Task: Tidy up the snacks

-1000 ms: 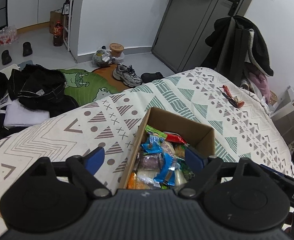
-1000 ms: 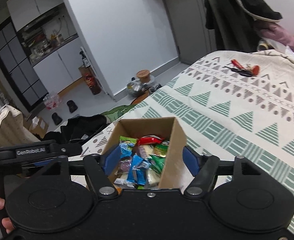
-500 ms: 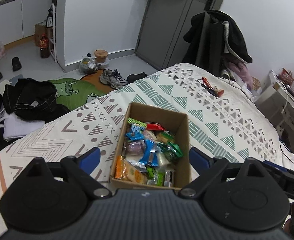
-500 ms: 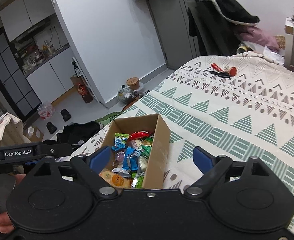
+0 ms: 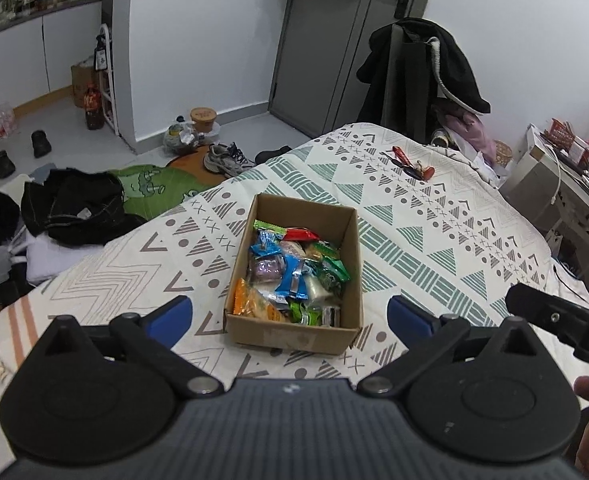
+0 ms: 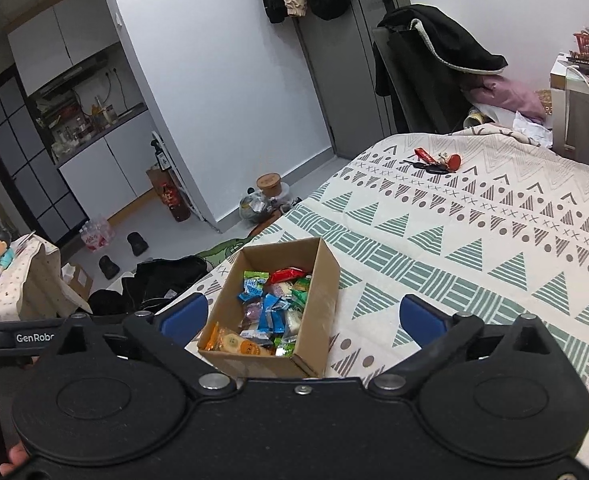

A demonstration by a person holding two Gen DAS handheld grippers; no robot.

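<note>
White walls (image 5: 198,32), grey door (image 5: 326,40), patterned bed (image 5: 434,232), cluttered floor (image 5: 54,128).

The left gripper (image 5: 289,314) is wide open, and its jaws have just been opening with nothing between them. The right gripper (image 6: 301,319) is wide open too, just opened, also gripping nothing. Both point down toward the cardboard box (image 5: 294,336), not touching it.

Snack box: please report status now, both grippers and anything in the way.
Left gripper and right gripper open, holding nothing. Snack box on bed, full of packets. Nothing in the way.
</note>
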